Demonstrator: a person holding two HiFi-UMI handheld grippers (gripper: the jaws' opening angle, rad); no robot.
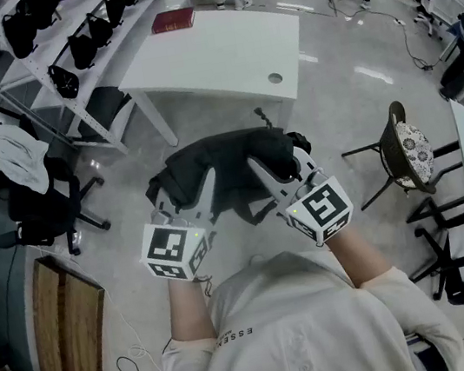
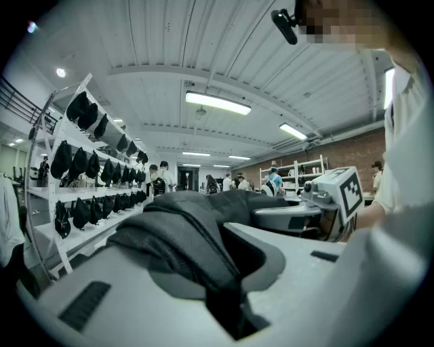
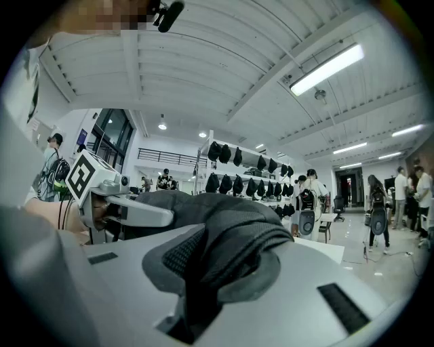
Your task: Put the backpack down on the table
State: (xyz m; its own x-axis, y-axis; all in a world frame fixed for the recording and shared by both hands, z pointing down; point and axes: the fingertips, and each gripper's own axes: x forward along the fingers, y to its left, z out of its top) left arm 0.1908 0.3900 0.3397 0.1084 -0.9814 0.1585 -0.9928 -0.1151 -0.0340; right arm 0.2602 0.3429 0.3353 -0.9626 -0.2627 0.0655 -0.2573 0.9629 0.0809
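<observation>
Left gripper [image 2: 200, 247]: the jaws stand narrow, pinched on a padded dark strap of the backpack [image 2: 203, 210]. The strap drops into the slot between the two pale jaws and fills it; the fabric bunches up over the jaw tips.

Right gripper [image 3: 220, 268]: it has the same grip. The jaws are close together on a thick fold of strap with a mesh underside, and the fold arches over the gap and hides most of it.

In the head view the two grippers sit side by side in front of the person's chest, marker cubes nearest the body and jaws pointing away. Each has hold of the near edge of the backpack, the left gripper on its left part and the right gripper on its right part. The bag hangs between and beyond them as a black, slumped mass, wider than the pair of grippers.

The backpack is off the table [image 1: 220, 59]. It is held up over the grey floor, and its far edge just reaches the table's near corner in the picture. The white tabletop lies further out. A red book [image 1: 174, 21] rests at its far left corner.

A white shelf rack [image 1: 105, 34] with rows of black bags stands left of the table. A chair with a patterned cushion [image 1: 413, 152] stands well off to the right
</observation>
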